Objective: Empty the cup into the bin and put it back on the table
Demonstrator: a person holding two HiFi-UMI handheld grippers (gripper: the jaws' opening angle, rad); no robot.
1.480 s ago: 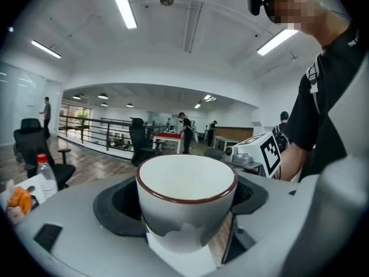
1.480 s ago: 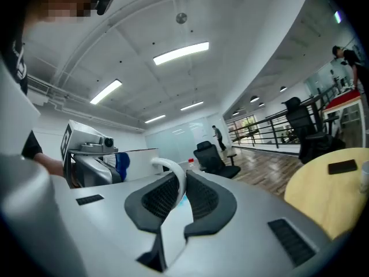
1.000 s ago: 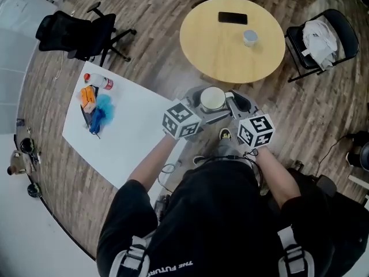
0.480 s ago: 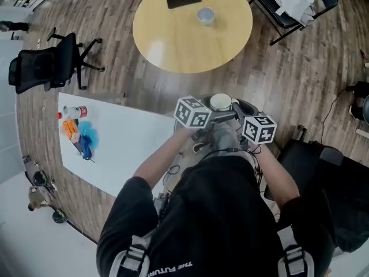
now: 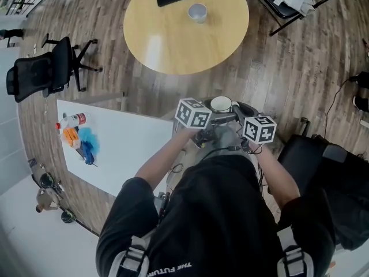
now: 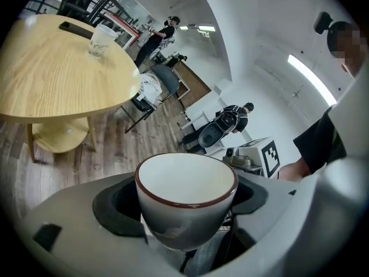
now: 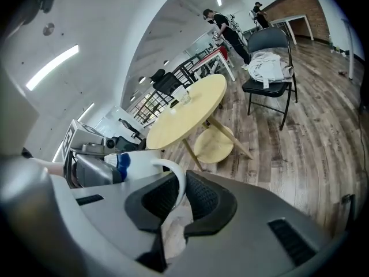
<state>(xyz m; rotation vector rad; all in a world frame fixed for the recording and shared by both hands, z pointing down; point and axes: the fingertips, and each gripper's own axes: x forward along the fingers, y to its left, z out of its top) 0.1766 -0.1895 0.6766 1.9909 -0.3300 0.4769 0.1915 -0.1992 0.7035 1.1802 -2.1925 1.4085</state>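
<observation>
In front of person's chest, above wood floor (image 5: 277, 68), short of round table's (image 5: 173, 42) near edge: cup (image 5: 221, 103) hung upright, off table. Left gripper (image 6: 185, 209) jaws clamped cup body; right gripper (image 7: 172, 203) jaws pinched its handle (image 7: 176, 178).

Head view: cup (image 5: 221, 103) shows rim only. Items (image 5: 81, 137) on the white sheet (image 5: 124, 149) are too small to identify. Chair (image 5: 266, 2) is cut by the top edge. Left gripper view: left tool (image 6: 185, 212) hides the cup's base. Right gripper view: right tool (image 7: 173, 203) hides most of the cup; handle (image 7: 176, 178) shows.
</observation>
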